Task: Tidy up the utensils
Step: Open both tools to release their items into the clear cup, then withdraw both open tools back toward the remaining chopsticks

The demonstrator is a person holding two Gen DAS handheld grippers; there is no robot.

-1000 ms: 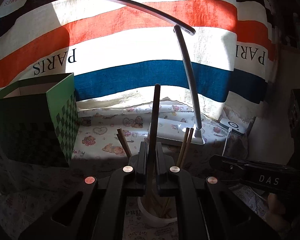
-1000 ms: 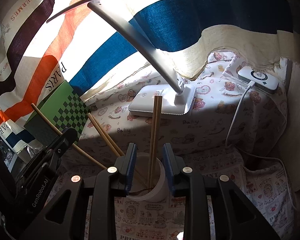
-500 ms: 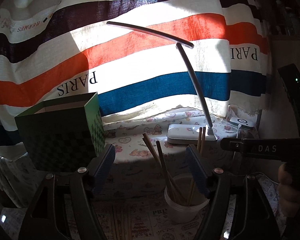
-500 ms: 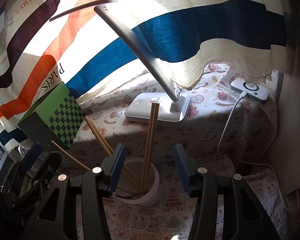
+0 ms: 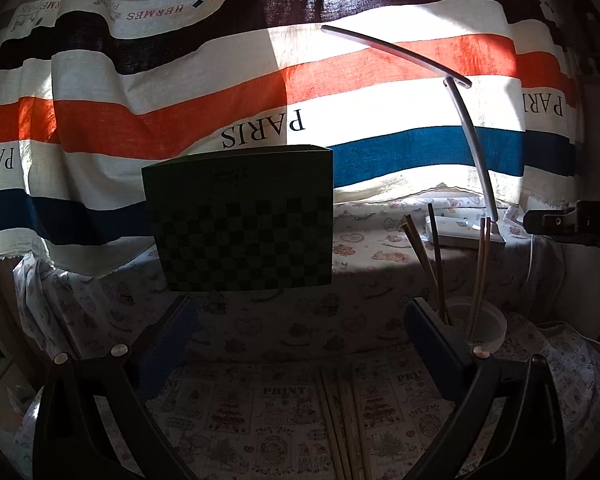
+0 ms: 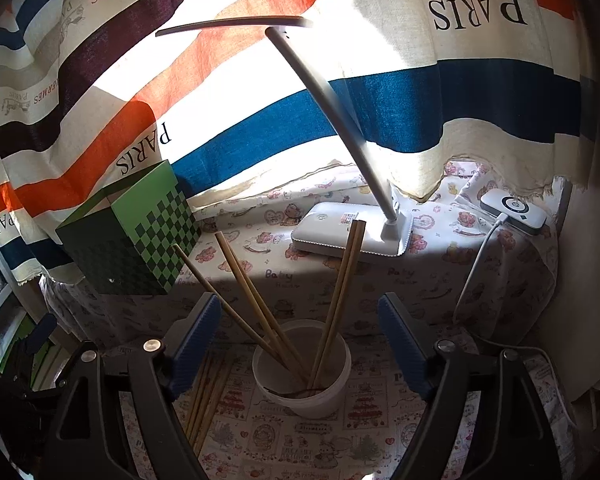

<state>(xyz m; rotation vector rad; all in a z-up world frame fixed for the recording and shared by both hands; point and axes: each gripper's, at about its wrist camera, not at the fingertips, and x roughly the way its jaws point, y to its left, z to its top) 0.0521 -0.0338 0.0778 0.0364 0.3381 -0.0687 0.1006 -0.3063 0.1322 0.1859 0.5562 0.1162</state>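
On our table, five chopsticks (image 6: 336, 292) stand in the white cup (image 6: 302, 384) w/ more sticks (image 5: 340, 420) left flat nearby, & we hold both fingers wide open, empty.

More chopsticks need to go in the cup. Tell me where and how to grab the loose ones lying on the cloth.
Take one of the loose chopsticks near the middle of its length, coming straight down from above with the left tongs, which are open and nearest. They lie flat and side by side on the cloth, so set the jaws across the stick's thin width and pick the outermost one.
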